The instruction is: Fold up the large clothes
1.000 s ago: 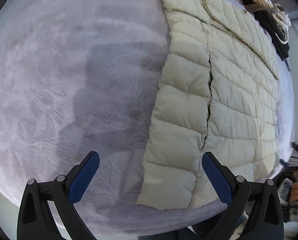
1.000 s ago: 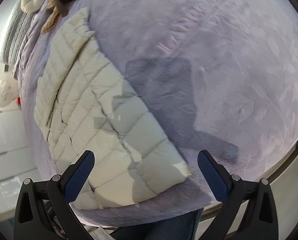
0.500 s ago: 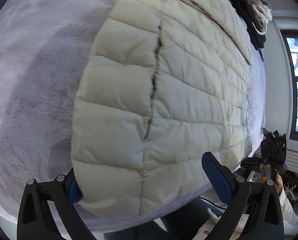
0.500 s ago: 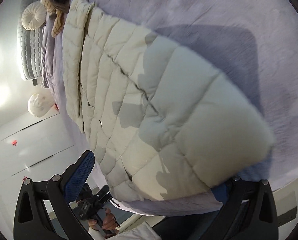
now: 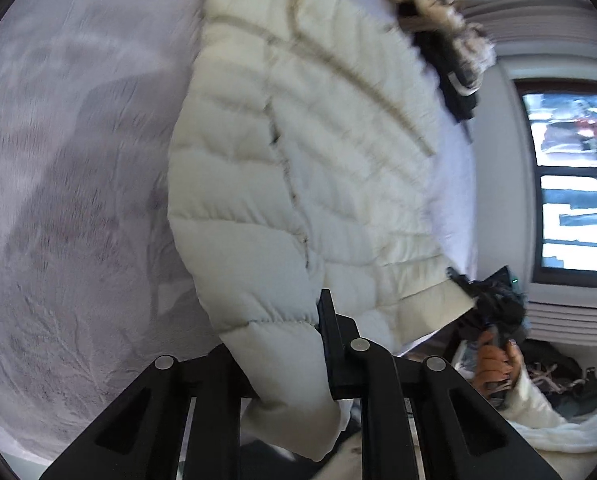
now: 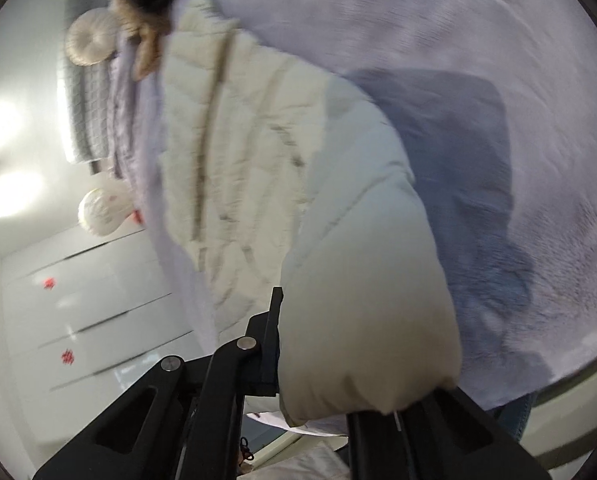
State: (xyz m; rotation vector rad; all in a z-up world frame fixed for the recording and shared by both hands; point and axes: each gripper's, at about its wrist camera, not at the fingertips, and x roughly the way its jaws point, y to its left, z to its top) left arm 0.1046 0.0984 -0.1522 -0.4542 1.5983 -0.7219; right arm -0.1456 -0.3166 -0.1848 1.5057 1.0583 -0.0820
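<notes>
A cream quilted puffer jacket [image 5: 318,160] lies along the lilac plush bed cover [image 5: 78,200]. Its near hem corner is bunched between the jaws of my left gripper [image 5: 278,332], which are closing on it; the left finger is hidden behind the fabric. In the right wrist view the same jacket [image 6: 238,160] runs away to the upper left, and my right gripper [image 6: 326,360] is shut on its other hem corner, which bulges over the right finger. Both corners are lifted off the bed cover [image 6: 458,40].
A pile of dark and tan clothes [image 5: 438,20] sits at the far end of the bed. A window [image 5: 570,180] is on the right. A person's hand [image 5: 494,356] holds the other gripper. A round cushion [image 6: 90,42] and white drawers [image 6: 78,320] are at the left.
Both grippers came forward over the jacket's near hem and went from wide open to closed on its corners. The hem now rises off the bed and the views tilt upward.
</notes>
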